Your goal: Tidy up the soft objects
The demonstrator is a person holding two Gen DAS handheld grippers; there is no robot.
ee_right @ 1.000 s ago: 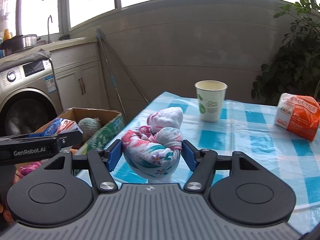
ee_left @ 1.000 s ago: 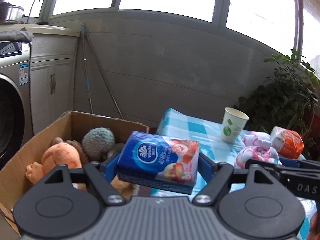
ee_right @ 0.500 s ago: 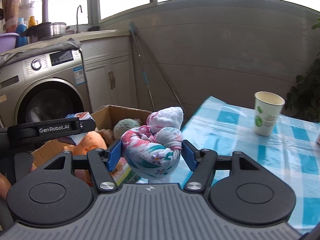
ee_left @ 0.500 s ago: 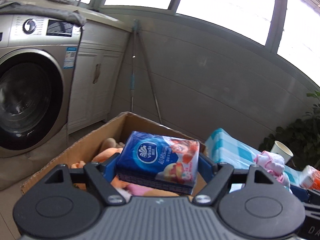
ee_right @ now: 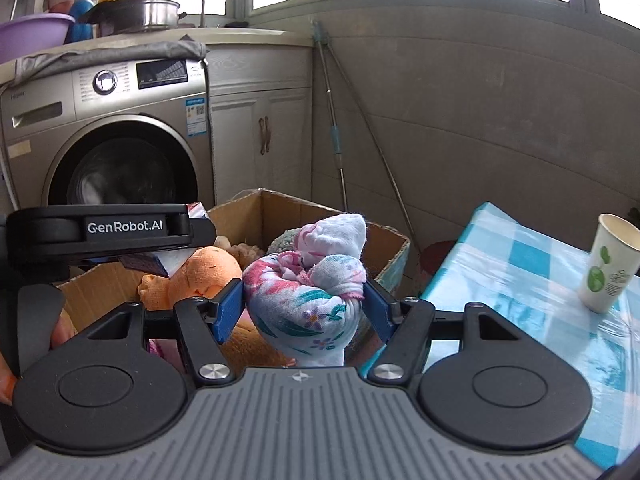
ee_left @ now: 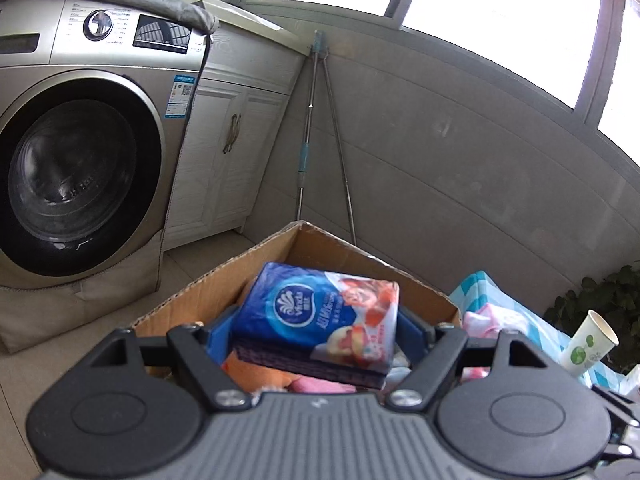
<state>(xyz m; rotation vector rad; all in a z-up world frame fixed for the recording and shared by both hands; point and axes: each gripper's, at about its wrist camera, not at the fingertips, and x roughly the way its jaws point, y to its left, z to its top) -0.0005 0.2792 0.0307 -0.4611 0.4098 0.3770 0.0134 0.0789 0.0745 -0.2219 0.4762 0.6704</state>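
Observation:
My left gripper is shut on a blue tissue pack and holds it above the open cardboard box. My right gripper is shut on a knotted floral cloth bundle, hanging over the near right part of the same box. An orange plush toy and a grey-green fuzzy ball lie inside the box. The left gripper's body shows at the left of the right wrist view, over the box.
A washing machine stands left of the box, with a white cabinet and leaning mop poles behind. The blue-checked table lies to the right with a paper cup. A potted plant stands far right.
Both grippers swung left from the table to over the cardboard box, each carrying its object. The washing machine has come into view; the table has slid to the right edge.

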